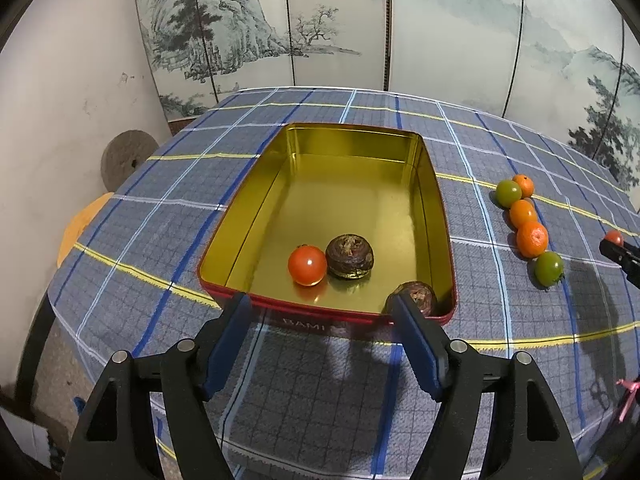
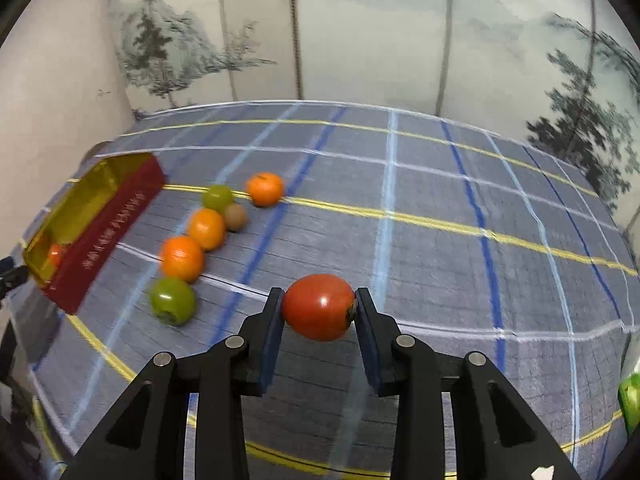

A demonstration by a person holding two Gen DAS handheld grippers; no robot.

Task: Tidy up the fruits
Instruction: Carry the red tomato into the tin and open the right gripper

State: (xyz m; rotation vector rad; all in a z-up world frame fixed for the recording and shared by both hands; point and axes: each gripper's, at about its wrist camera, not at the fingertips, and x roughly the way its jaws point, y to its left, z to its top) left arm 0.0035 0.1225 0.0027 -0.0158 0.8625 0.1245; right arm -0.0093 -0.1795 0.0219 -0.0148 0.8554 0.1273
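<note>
Three fruits lie in the tin (image 1: pixel 434 216); six wait at its three o'clock. Right gripper (image 2: pixel 319 307) clenches a red tomato (image 2: pixel 319 307); left gripper (image 1: pixel 322 312) hangs released.

- The place looks like a room in a home, perhaps a dining corner
- A folding screen (image 1: pixel 320 28) painted with ink mountains and pines stands right behind the table
- A blue checked tablecloth (image 1: pixel 160 184) with yellow and white lines covers the table
- A plain whitish wall (image 1: pixel 60 92), scuffed in places, rises on the left, with a round grey stone disc (image 1: pixel 127 158) leaning against it
</note>
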